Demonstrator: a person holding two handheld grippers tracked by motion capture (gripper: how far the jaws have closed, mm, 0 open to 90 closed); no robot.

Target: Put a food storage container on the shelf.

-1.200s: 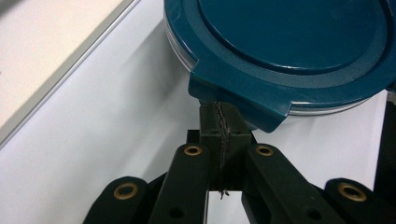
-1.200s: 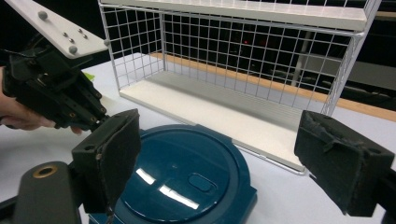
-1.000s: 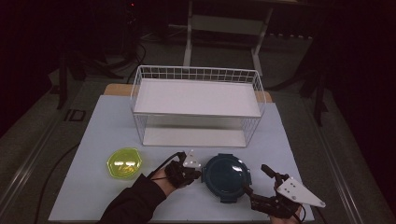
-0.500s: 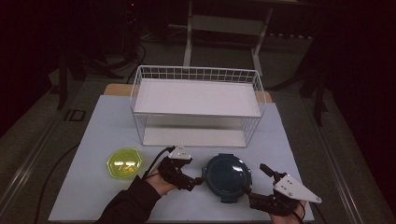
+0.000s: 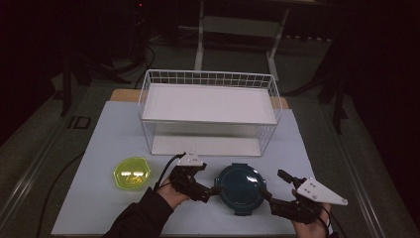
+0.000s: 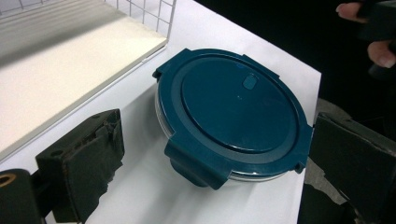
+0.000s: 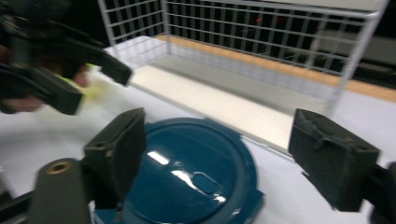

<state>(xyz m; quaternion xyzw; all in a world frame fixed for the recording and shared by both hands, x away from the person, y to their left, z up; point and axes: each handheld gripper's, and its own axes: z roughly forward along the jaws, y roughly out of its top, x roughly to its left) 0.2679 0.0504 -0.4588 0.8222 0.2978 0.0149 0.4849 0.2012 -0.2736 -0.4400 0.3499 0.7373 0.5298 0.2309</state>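
A round container with a dark teal clip-on lid (image 5: 241, 188) (image 6: 231, 112) (image 7: 196, 172) sits on the white mat near the front edge. My left gripper (image 5: 210, 184) (image 6: 219, 140) is at its left side, pointing at it. Its jaws have just been opening and stand wide, with the lid's near clip ahead between them, untouched. My right gripper (image 5: 271, 184) (image 7: 224, 149) is at the container's right side, open, and its pads are clear of the lid. The left gripper (image 7: 70, 70) and its hand also show in the right gripper view.
A white wire rack (image 5: 208, 106) with a flat shelf stands behind the container, and its lower shelf (image 6: 56, 79) is close to the lid. A yellow hexagonal lid (image 5: 131, 172) lies to the left of my left hand. The mat's right edge (image 5: 317, 163) is near my right gripper.
The left gripper's jaws went from shut at the lid's left edge to wide open, and the gripper shifted slightly to the left. The right gripper and the container stayed put.
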